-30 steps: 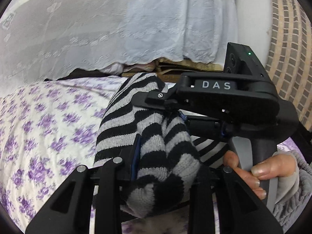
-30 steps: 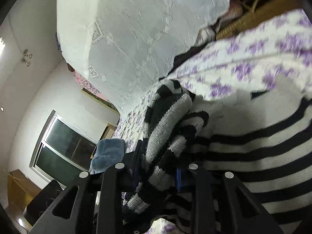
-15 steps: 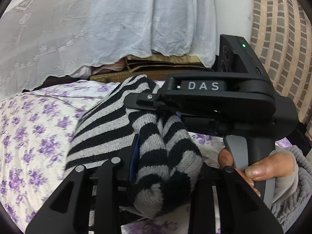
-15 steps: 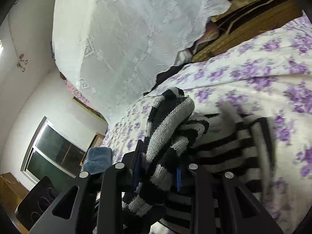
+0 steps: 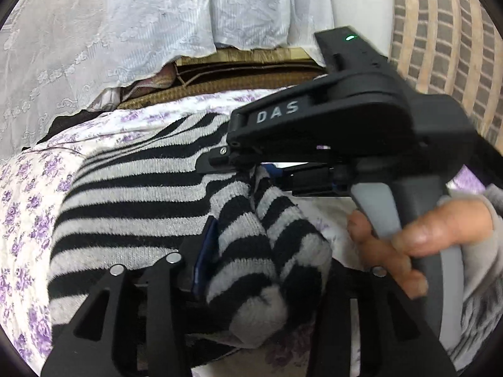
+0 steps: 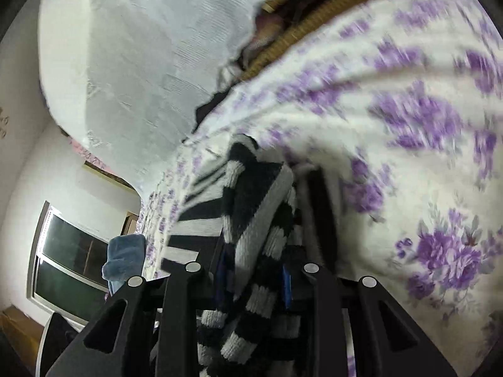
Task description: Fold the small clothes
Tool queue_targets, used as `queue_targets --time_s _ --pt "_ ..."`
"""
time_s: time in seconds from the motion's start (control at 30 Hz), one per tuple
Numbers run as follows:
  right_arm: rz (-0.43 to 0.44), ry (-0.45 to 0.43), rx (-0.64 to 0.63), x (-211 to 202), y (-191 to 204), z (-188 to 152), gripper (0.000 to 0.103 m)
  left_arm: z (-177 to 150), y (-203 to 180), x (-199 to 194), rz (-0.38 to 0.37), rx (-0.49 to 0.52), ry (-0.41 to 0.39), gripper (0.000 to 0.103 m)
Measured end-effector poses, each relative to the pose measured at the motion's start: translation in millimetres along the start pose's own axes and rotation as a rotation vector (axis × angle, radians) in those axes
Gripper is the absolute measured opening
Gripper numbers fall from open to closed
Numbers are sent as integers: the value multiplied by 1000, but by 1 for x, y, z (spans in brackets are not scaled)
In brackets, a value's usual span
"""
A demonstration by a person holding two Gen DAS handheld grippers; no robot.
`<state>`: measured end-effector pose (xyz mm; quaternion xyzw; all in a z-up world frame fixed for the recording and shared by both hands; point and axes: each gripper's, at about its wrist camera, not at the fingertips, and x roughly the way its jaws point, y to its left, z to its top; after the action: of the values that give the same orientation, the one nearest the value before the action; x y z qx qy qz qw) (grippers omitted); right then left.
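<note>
Both grippers are clamped on bunched edges of the striped knit [image 5: 135,188]. The left gripper [image 5: 264,251] and right gripper [image 6: 254,270] have dropped since a second ago; the knit, then lifted in a hump, now spreads flatter across the floral sheet [image 6: 424,157]. Judgement: the fold is being laid down. A lace curtain [image 5: 125,31] hangs behind; a window [image 6: 69,257] and brick wall [image 5: 446,31] bound the room.
</note>
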<state>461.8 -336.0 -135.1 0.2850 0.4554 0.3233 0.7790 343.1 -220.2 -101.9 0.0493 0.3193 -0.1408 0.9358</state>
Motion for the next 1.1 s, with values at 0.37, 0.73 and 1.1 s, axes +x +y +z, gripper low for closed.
queue_targets --time_s 0.37,0.73,1.1 --pt "-4 -5 5 5 -9 -3 25 -22 9 -77 -116 39 -103 78" --pt "-2 -13 10 2 -9 -5 25 -11 89 -66 110 -165 -54 78" --pt "-21 -21 15 -3 -9 -7 25 -40 101 -26 147 -197 52 86"
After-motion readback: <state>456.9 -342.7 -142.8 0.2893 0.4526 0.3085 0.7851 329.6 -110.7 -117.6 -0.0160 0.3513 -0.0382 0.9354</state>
